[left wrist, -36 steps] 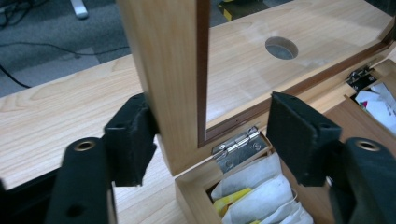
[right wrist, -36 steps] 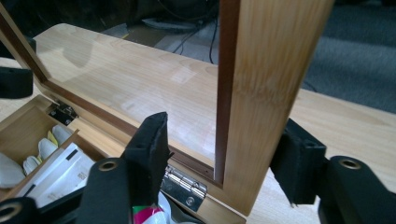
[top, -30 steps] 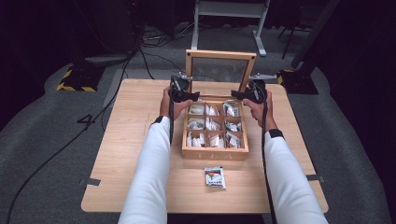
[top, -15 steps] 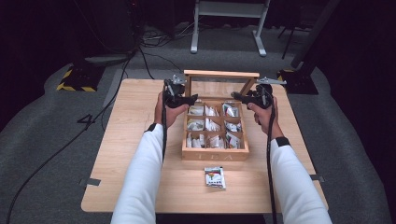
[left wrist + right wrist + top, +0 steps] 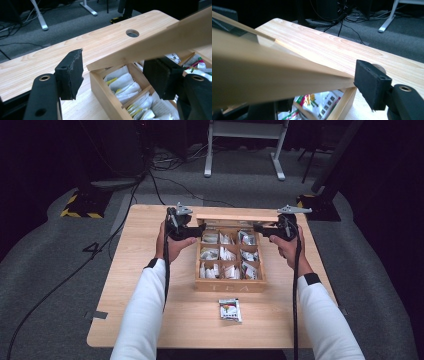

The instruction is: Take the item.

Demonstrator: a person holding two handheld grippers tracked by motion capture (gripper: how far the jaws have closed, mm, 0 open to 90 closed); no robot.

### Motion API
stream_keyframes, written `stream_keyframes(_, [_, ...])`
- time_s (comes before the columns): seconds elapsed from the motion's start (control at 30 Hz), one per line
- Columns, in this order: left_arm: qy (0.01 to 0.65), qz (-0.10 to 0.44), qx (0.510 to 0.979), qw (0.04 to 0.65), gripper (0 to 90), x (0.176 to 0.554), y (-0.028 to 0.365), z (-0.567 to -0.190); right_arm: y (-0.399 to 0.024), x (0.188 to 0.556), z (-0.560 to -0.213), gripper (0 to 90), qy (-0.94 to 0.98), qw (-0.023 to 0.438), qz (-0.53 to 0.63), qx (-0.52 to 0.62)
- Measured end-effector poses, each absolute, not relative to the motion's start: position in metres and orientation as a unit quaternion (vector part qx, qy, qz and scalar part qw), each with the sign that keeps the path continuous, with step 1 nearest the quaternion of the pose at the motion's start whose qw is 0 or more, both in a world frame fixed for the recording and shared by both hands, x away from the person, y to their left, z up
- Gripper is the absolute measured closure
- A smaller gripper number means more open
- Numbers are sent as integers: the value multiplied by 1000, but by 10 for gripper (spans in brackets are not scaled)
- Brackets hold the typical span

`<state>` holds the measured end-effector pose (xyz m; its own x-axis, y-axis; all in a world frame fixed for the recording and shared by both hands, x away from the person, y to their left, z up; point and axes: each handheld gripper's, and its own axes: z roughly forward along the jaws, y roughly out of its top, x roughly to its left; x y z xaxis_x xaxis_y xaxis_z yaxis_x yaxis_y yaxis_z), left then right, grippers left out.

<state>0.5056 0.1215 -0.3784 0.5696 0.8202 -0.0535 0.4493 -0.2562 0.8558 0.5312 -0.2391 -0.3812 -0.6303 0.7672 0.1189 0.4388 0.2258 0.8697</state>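
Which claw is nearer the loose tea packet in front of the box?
Left, narrowly. The left claw is up-left of the tea packet; the right claw is up-right, both at the box's back corners.

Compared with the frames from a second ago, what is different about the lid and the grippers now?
The lid has swung from upright down toward the tea box, still partly raised. The left gripper and right gripper have been opening, pads off the lid though it passes between them. The sachet on the table stayed put.

Dark studio lab: floor cables [image 5: 150,185]
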Motion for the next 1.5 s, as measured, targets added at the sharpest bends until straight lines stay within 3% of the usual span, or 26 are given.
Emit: stream_keyframes(1.5, [333,260,816,393,306,436,120,-339,-243,460,-352,356,796,236,457,321])
